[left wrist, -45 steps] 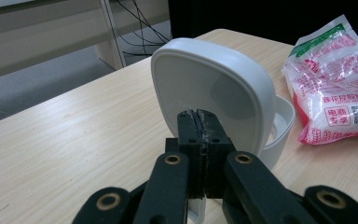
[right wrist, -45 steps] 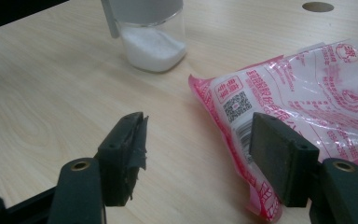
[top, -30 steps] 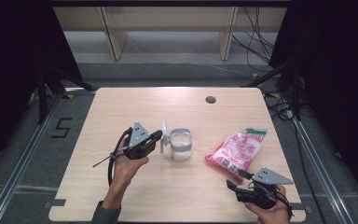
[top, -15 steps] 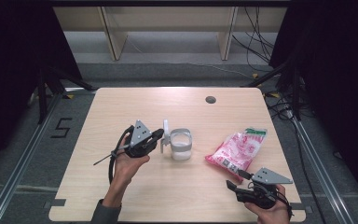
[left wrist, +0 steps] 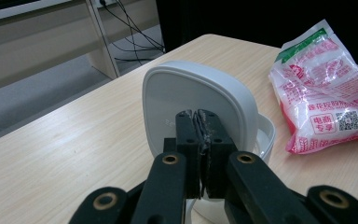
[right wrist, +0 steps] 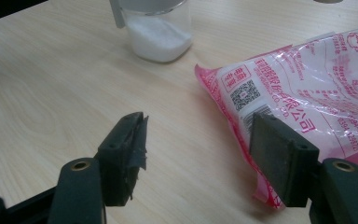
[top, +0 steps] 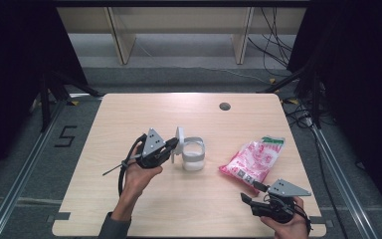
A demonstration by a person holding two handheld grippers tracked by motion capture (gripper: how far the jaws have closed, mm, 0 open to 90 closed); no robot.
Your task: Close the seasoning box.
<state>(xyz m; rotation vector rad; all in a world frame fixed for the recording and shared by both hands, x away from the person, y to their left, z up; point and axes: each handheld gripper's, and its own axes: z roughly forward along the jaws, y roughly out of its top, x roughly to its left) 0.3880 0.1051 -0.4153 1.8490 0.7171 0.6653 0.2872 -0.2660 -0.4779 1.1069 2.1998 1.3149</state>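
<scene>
While the left gripper (left wrist: 200, 135) sits shut against the jar's open lid (left wrist: 186, 100), the right gripper (right wrist: 198, 158) waits open by the bag (right wrist: 307, 88); next, grab the bag.

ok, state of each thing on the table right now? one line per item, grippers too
jar: upright on the table, white powder in the bottom.
lid: flipped open, standing on edge.
left gripper: shut, jaws against the lid.
pink bag: lying flat, looks sealed.
right gripper: open, nothing between the jaws, near the pink bag's edge.
table: bare wood, a round hole near the far edge.
</scene>
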